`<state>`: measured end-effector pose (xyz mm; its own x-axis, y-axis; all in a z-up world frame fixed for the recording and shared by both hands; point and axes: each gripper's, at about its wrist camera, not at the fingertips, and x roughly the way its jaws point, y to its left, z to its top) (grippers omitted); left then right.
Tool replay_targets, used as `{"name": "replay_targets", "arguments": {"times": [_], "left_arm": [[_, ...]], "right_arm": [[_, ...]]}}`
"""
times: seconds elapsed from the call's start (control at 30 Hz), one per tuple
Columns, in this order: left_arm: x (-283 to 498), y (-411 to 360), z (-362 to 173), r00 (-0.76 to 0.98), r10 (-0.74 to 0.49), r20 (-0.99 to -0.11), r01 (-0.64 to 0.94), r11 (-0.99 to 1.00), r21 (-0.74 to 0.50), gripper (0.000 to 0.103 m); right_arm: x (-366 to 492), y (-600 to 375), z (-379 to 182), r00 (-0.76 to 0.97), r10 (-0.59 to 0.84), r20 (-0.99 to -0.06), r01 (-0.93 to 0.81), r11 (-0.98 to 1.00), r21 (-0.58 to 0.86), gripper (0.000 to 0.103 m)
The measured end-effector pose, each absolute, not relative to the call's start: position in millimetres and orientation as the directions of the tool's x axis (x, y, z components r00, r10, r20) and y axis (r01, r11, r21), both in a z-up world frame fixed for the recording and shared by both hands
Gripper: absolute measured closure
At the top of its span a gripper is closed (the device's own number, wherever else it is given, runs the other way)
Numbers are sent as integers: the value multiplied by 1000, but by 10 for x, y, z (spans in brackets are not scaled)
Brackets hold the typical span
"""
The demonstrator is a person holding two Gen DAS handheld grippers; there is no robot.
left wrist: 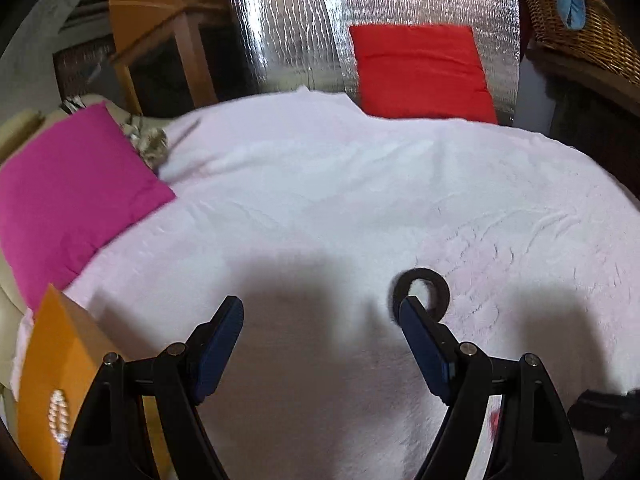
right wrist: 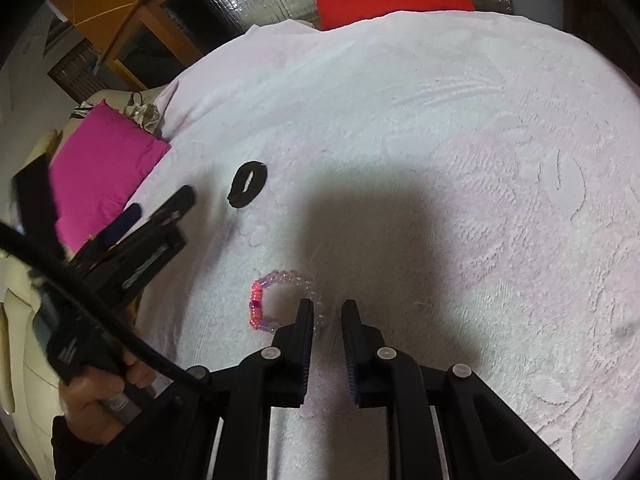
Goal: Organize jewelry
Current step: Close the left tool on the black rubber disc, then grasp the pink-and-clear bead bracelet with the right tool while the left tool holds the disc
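Observation:
A black ring-shaped band (left wrist: pixel 425 289) lies on the white towel (left wrist: pixel 320 184); my left gripper (left wrist: pixel 320 312) is wide open and empty, its right fingertip (left wrist: pixel 412 312) just overlapping the band's near edge. In the right wrist view the same black band (right wrist: pixel 248 185) lies ahead of the left gripper (right wrist: pixel 160 208). A pink and clear bead bracelet (right wrist: pixel 276 300) lies on the towel just left of my right gripper (right wrist: pixel 327 306). The right jaws stand a narrow gap apart with nothing between them; the left finger covers the bracelet's right edge.
A magenta cushion (left wrist: pixel 68 200) lies at the left, a red cushion (left wrist: pixel 420 68) at the far edge. An orange box (left wrist: pixel 56 380) with a pearl bracelet (left wrist: pixel 58 412) stands at the near left. A wicker basket (left wrist: pixel 580 28) is at the far right.

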<state>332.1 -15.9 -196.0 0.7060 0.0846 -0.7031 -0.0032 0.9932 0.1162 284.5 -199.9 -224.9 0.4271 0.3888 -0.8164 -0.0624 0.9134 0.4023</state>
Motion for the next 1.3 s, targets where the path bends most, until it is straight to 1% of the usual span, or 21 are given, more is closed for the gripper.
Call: {"name": "replay_targets", "arguments": {"times": [0.2, 0.3, 0.37, 0.43, 0.47, 0.53, 0.57, 0.63, 0.7, 0.8, 1.1, 1.3], "left_arm": [[3489, -207, -2095, 660, -25, -751, 29, 1000, -8, 22], [3539, -205, -2125, 647, -45, -761, 30, 999, -33, 22], [3574, -218, -2164, 633, -75, -771, 43, 997, -62, 28], [3592, -243, -2186, 623, -99, -776, 65, 995, -74, 43], [3601, -252, -2195, 620, -103, -778, 72, 995, -75, 46], [3616, -252, -2216, 613, -124, -780, 81, 992, -94, 60], [3618, -242, -2226, 607, -143, -782, 87, 990, -114, 64], [3619, -236, -2226, 601, -166, -782, 100, 986, -133, 81], [3616, -253, -2221, 594, -184, -783, 118, 983, -141, 90], [3565, -250, -2193, 594, -186, -783, 133, 982, -132, 93], [3349, -95, -2162, 537, -234, -810, 154, 972, -179, 94], [3059, -99, -2086, 518, -227, -825, 213, 968, -132, 94]], "right_arm": [[2842, -2026, -2305, 414, 392, -821, -55, 911, 408, 85], [2837, -2051, -2323, 412, 397, -820, -51, 909, 414, 85], [2841, -2057, -2332, 410, 398, -821, -53, 909, 414, 85], [2844, -2058, -2338, 409, 397, -821, -56, 909, 412, 85], [2843, -2058, -2337, 409, 397, -821, -56, 910, 411, 85], [2846, -2051, -2335, 410, 395, -822, -57, 911, 409, 86], [2849, -2053, -2336, 411, 394, -822, -58, 911, 408, 86], [2854, -2053, -2340, 411, 393, -823, -60, 912, 406, 86], [2855, -2055, -2343, 411, 394, -822, -60, 912, 406, 86], [2855, -2051, -2344, 410, 393, -823, -61, 912, 405, 86], [2868, -2046, -2346, 410, 386, -826, -58, 915, 399, 85], [2890, -2002, -2351, 416, 372, -830, -57, 921, 385, 85]]}}
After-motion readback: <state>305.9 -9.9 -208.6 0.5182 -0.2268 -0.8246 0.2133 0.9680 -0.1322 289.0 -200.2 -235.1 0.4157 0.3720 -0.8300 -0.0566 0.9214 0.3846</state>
